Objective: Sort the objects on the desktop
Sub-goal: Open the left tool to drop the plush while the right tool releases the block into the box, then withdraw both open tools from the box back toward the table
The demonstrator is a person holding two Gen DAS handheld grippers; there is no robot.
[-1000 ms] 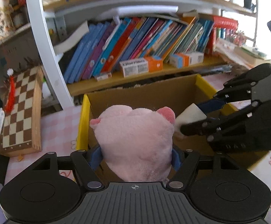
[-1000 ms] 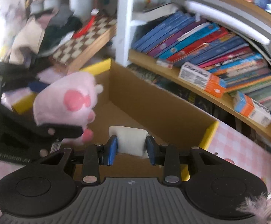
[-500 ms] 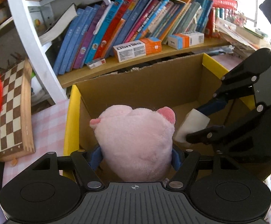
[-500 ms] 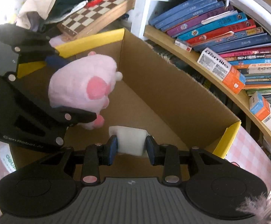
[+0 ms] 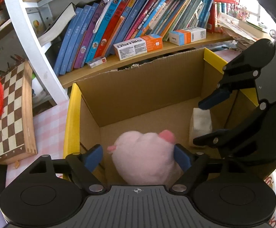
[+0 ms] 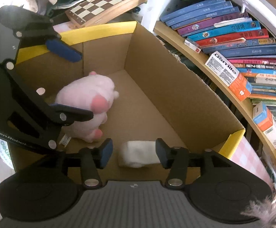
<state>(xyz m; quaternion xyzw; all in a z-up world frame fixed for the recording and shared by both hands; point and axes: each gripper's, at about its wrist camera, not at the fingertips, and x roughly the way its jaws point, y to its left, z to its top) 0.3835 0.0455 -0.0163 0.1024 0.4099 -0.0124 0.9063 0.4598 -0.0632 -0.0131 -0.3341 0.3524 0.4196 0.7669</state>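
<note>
Both grippers hang over the open cardboard box [image 6: 176,87]. A moment ago each was clamped on its load; now both sets of jaws are opening. The left gripper [image 5: 138,156] has spread wider than the pink plush pig [image 5: 145,157], which has dropped between its fingers to the box floor. The right gripper [image 6: 134,152] has let go too, and the white sponge block [image 6: 138,153] lies loose on the floor between its pads.
</note>
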